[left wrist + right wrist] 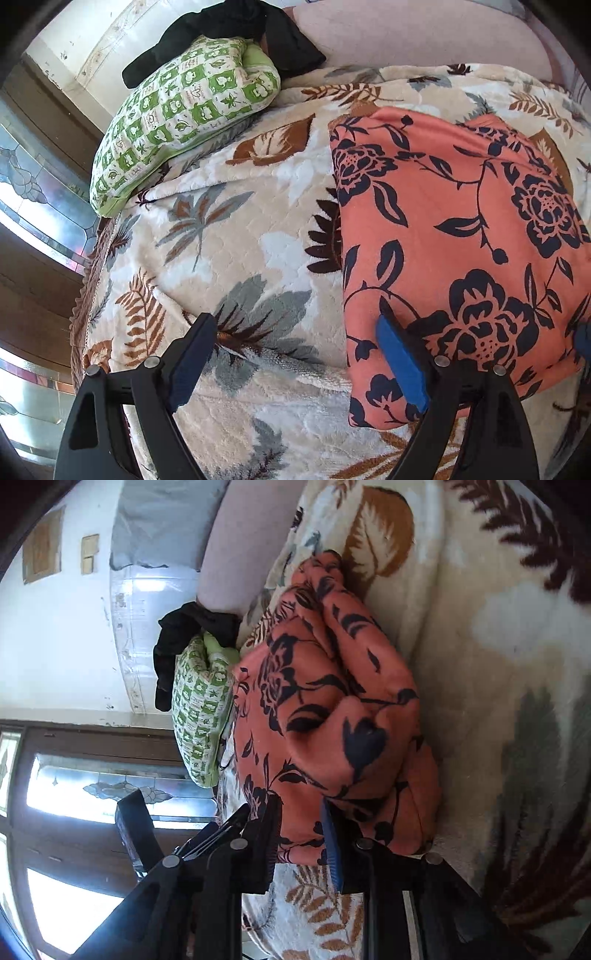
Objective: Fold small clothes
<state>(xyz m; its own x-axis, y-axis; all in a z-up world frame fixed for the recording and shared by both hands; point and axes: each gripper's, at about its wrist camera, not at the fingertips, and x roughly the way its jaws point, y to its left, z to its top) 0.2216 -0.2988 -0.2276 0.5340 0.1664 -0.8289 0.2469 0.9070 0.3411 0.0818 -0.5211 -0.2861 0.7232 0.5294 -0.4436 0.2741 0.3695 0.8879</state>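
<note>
A salmon-orange garment with dark navy flowers (pixel 454 236) lies folded into a rough rectangle on a leaf-patterned blanket (pixel 229 229). My left gripper (pixel 295 328) is open just above the bed, its right finger over the garment's near left corner, its left finger over bare blanket. In the right wrist view the same garment (pixel 332 709) is bunched and lifted at its near edge. My right gripper (pixel 301 812) has its jaws narrowly apart around that near edge, with cloth between the blue pads (pixel 332 845).
A green-and-white patterned pillow (pixel 184 125) lies at the far left of the bed with a black garment (pixel 229 33) draped behind it. A pink sheet (pixel 406 33) shows beyond the blanket. A stained-glass window and dark wooden frame (pixel 33 192) border the bed's left edge.
</note>
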